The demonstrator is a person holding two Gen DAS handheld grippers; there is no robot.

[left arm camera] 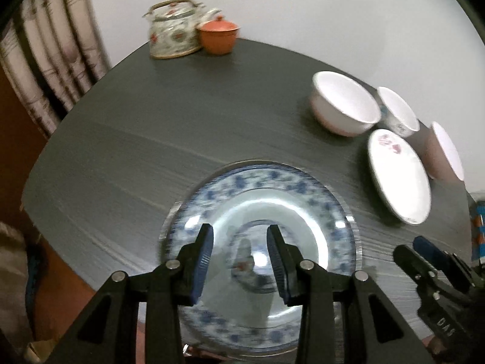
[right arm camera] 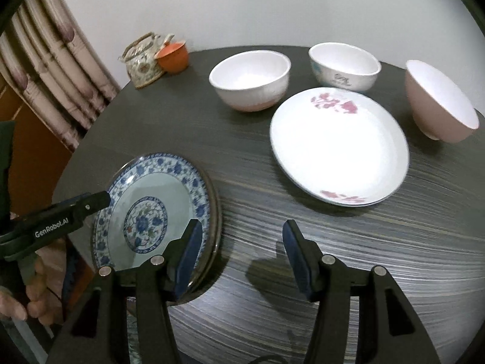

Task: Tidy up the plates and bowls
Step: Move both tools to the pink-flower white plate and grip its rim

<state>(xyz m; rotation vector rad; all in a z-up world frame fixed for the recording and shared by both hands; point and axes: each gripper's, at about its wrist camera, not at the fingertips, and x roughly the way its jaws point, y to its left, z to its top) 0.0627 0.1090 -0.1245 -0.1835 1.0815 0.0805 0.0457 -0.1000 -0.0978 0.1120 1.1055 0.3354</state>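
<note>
The blue plate (right arm camera: 157,212) sat at the desk (right arm camera: 303,273) edge, the pink plate (right arm camera: 336,145) and bowls (right arm camera: 250,80) beyond it. Glazed, slippery, breakable: best pinched by its rim. Left gripper (left arm camera: 239,257) and right gripper (right arm camera: 241,261) hung spread, empty.

Two fisheye views, one per handheld gripper, each looking forward and steeply down along its own fingers. Left wrist view: close above the blue-patterned plate (left arm camera: 260,242) at the table's (left arm camera: 182,127) near edge, facing the wall, with the teapot (left arm camera: 174,30) far off. Right wrist view: a little farther right, over bare tabletop, the white flowered plate (right arm camera: 339,148) near ahead. Shared ground: both plates, the three bowls, teapot, curtain (right arm camera: 60,75). Each view catches the other gripper at its margin.
</note>
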